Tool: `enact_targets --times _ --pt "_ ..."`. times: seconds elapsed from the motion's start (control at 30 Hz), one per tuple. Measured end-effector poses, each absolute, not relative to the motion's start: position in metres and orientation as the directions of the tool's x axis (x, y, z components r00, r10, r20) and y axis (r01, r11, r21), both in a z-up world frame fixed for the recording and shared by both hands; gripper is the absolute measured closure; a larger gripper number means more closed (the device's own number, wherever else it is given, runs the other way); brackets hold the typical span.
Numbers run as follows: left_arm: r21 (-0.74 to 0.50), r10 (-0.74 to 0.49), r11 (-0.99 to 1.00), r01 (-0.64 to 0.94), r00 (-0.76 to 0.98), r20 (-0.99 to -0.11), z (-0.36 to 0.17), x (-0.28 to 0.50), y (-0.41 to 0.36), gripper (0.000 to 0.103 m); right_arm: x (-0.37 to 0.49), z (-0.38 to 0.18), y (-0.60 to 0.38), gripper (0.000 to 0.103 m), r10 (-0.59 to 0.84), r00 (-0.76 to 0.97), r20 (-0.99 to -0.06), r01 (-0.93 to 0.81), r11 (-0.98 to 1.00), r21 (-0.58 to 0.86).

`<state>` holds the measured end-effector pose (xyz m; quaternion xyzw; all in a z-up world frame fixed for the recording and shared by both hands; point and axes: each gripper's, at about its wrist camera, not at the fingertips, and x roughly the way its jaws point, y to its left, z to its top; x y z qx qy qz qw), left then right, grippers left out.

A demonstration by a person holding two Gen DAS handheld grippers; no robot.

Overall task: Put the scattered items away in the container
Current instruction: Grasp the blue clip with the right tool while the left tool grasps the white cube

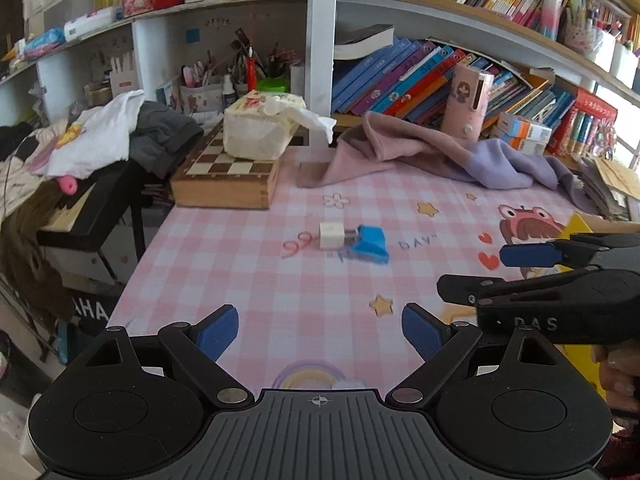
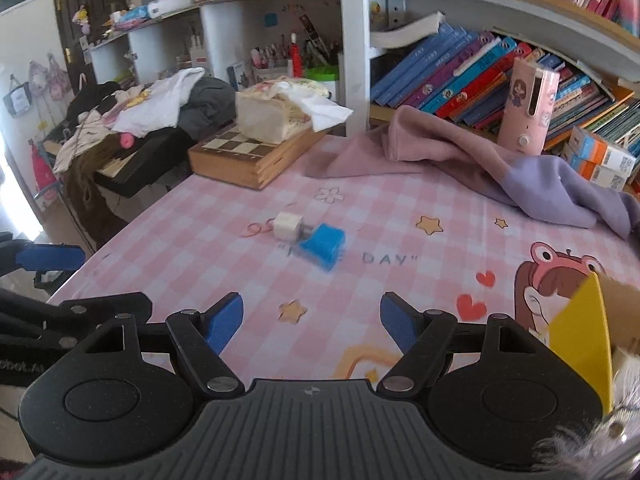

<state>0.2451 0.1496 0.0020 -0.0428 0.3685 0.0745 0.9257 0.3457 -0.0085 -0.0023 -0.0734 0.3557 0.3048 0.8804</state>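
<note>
Left wrist view: both grippers, left gripper (image 1: 320, 334) and right gripper (image 2: 311, 322), spread empty short of white charger (image 1: 331, 236), blue block (image 1: 373, 245) touching it; approach step, next a grasp.

The left gripper (image 1: 320, 334) and the right gripper (image 2: 312, 322) look alike: black linkage arms with round silver pivot pins, ribbed blue pads (image 1: 422, 334), two round black discs, and a ridged grey housing bearing a small crosshair mark.

This is a child's room at home: a desk (image 1: 224, 264) with a pink cartoon cover, shelves of books (image 1: 420, 68), a chessboard box (image 1: 228, 176) and heaped clothes (image 1: 100, 136).
</note>
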Motion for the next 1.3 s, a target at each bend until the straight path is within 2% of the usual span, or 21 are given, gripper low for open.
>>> enact_targets --times 0.23,0.33,0.43,0.63,0.7,0.8,0.87,1.0,1.3 --pt "0.061 0.192 0.975 -0.212 0.678 -0.709 -0.005 0.291 0.156 0.012 0.403 -0.022 0.032 0.03 0.485 0.562 -0.67 -0.608 0.791 0.063" --pt "0.07 0.213 0.969 -0.235 0.662 -0.718 -0.005 0.302 0.162 0.012 0.432 -0.041 0.048 0.032 0.483 0.524 -0.702 -0.602 0.793 0.096" --pt "0.084 0.233 0.964 -0.251 0.651 -0.723 -0.006 0.309 0.164 0.012 0.459 -0.06 0.06 0.037 0.453 0.497 -0.741 -0.582 0.807 0.103" --pt "0.101 0.25 0.959 -0.266 0.618 -0.746 -0.014 0.328 0.161 0.012 0.48 -0.083 0.063 0.054 0.444 0.441 -0.78 -0.587 0.8 0.124" --pt "0.094 0.236 0.963 -0.251 0.627 -0.743 -0.017 0.34 0.158 0.012 0.477 -0.082 0.058 0.071 0.444 0.442 -0.779 -0.594 0.796 0.117" --pt "0.077 0.207 0.972 -0.221 0.662 -0.72 -0.021 0.36 0.152 0.012 0.475 -0.079 0.039 0.076 0.43 0.449 -0.783 -0.54 0.829 0.145" --pt "0.049 0.189 0.974 -0.222 0.674 -0.714 -0.026 0.37 0.153 0.012 0.477 -0.082 0.024 0.077 0.419 0.458 -0.784 -0.505 0.849 0.158" --pt "0.082 0.206 0.972 -0.218 0.636 -0.744 -0.044 0.397 0.151 0.013 0.476 -0.078 0.005 0.08 0.393 0.481 -0.783 -0.482 0.865 0.138" --pt "0.046 0.159 0.979 -0.199 0.601 -0.784 -0.082 0.43 0.148 0.019 0.464 -0.074 -0.001 0.079 0.387 0.513 -0.767 -0.469 0.874 0.128"
